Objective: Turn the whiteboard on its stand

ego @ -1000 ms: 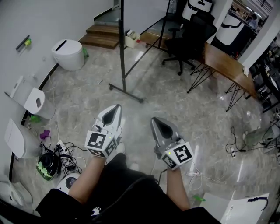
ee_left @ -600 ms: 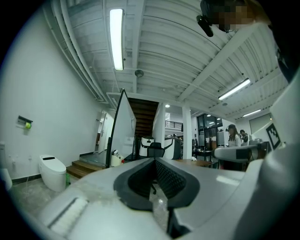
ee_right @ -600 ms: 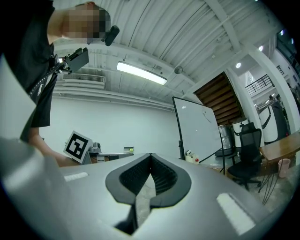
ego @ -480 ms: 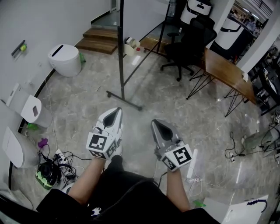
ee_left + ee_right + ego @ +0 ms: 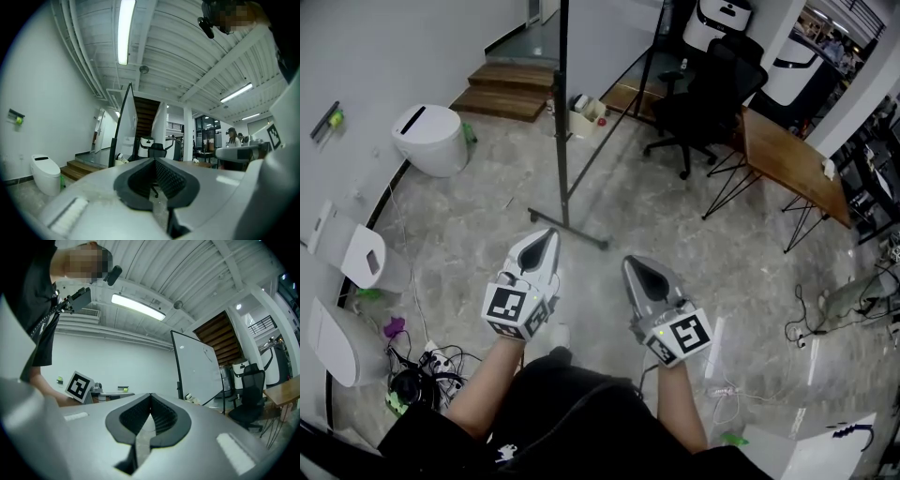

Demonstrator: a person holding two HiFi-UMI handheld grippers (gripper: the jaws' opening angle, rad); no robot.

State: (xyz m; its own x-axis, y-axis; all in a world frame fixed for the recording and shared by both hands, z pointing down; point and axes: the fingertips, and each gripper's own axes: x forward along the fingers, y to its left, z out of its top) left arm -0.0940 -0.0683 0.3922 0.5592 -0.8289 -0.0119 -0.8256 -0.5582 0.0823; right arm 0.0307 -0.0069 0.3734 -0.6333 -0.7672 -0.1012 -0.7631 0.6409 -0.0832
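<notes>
The whiteboard [image 5: 609,26] stands on a dark wheeled stand [image 5: 563,141] a short way ahead on the marble floor, its foot bar [image 5: 568,229] just beyond my grippers. It appears almost edge-on in the left gripper view [image 5: 125,123], and its white face shows in the right gripper view [image 5: 197,366]. My left gripper [image 5: 546,234] and right gripper [image 5: 630,262] are held side by side at waist height, both pointing forward. Both are shut with nothing between the pads, and neither touches the board. The jaws meet at the tip in each gripper's own view [image 5: 154,161] [image 5: 150,397].
A white toilet [image 5: 427,139] and wooden steps [image 5: 511,89] are at the left rear. Behind the board stand a black office chair [image 5: 703,80] and a wooden desk [image 5: 792,155]. Cables and a power strip [image 5: 422,375] lie on the floor at the lower left.
The whole scene has slid down the head view: the stand's foot bar is nearer to me. Both grippers keep the same pose and stay shut.
</notes>
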